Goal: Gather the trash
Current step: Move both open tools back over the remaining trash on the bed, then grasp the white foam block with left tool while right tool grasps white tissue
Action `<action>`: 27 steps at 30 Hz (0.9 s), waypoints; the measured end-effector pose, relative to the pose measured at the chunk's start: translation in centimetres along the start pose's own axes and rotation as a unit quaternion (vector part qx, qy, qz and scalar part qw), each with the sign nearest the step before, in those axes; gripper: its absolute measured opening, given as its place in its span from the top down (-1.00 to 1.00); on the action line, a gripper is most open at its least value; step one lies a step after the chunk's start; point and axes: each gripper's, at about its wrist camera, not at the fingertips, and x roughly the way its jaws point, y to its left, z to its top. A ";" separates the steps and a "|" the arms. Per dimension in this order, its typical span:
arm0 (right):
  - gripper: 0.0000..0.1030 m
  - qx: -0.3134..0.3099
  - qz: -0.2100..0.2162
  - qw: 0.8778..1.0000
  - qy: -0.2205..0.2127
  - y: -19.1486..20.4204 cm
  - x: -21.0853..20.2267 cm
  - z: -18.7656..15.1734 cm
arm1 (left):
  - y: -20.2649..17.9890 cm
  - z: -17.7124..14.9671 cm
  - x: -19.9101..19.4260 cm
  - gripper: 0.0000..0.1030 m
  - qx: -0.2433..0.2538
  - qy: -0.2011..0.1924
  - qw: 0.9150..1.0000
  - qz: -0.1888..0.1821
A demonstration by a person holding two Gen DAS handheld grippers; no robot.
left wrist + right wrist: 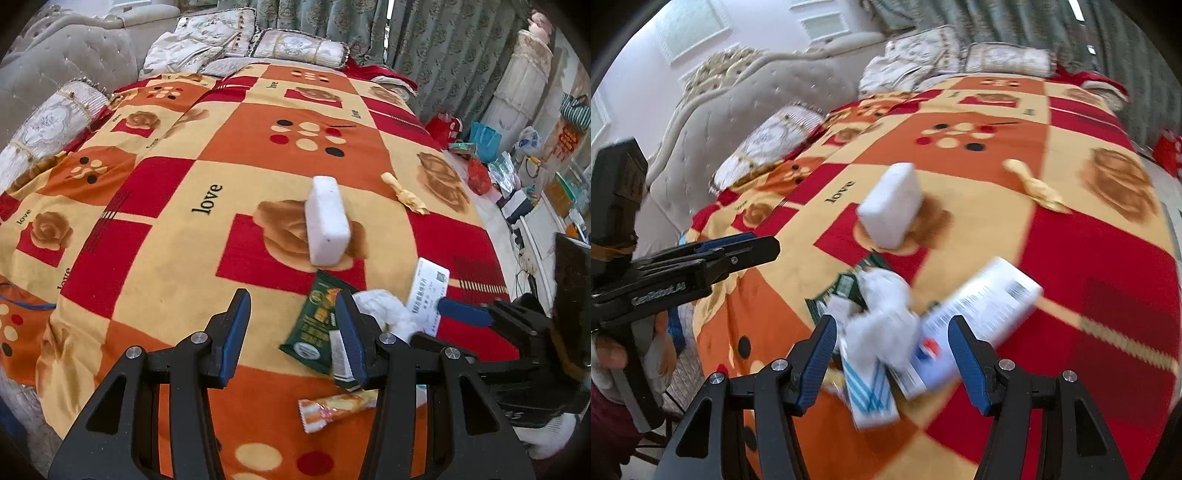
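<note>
A crumpled white tissue lies in a cluster of trash near the foot edge of the bed, touching one green wrapper and one white carton. One white foam block and one yellow wrapper lie apart on open blanket. Left gripper and right gripper both gape, holding nothing.

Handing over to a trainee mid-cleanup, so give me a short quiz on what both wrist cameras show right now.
1. True or false: the left claw grips the white block.
2. What lies between the right claw fingers? A crumpled tissue; B bottle; C spoon.
3. Fill in: the white block rests on the ____.
Key: 1 false, it is open and empty; 2 A; 3 blanket.
</note>
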 end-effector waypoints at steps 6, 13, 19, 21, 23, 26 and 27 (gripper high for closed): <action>0.32 -0.023 -0.004 0.998 0.050 0.1 4.6 0.9 | 0.4 2.0 1.5 0.07 -0.012 -0.004 1.000 -0.020; 0.49 0.014 0.013 1.000 -0.012 -2.0 0.7 1.2 | -2.0 4.6 5.4 0.00 -0.002 0.009 0.999 -0.032; 0.49 0.021 -0.012 0.999 -0.048 -3.5 -3.1 1.0 | -3.6 6.0 10.4 0.05 0.003 0.034 0.999 -0.006; 0.49 0.027 -0.016 0.998 -0.053 -3.9 -3.7 0.6 | -3.3 6.1 11.5 0.51 -0.005 0.047 0.999 -0.006; 0.49 0.033 -0.019 0.998 -0.055 -4.4 -4.1 0.2 | -3.2 5.9 11.3 0.50 -0.012 0.043 0.999 -0.009; 0.49 0.038 -0.026 0.997 -0.061 -4.9 -4.8 -0.5 | -3.6 5.6 9.7 0.50 -0.006 0.028 0.999 -0.017; 0.49 0.039 -0.026 0.997 -0.062 -5.0 -5.2 -0.8 | -4.0 5.4 8.7 0.50 -0.001 0.022 1.000 -0.019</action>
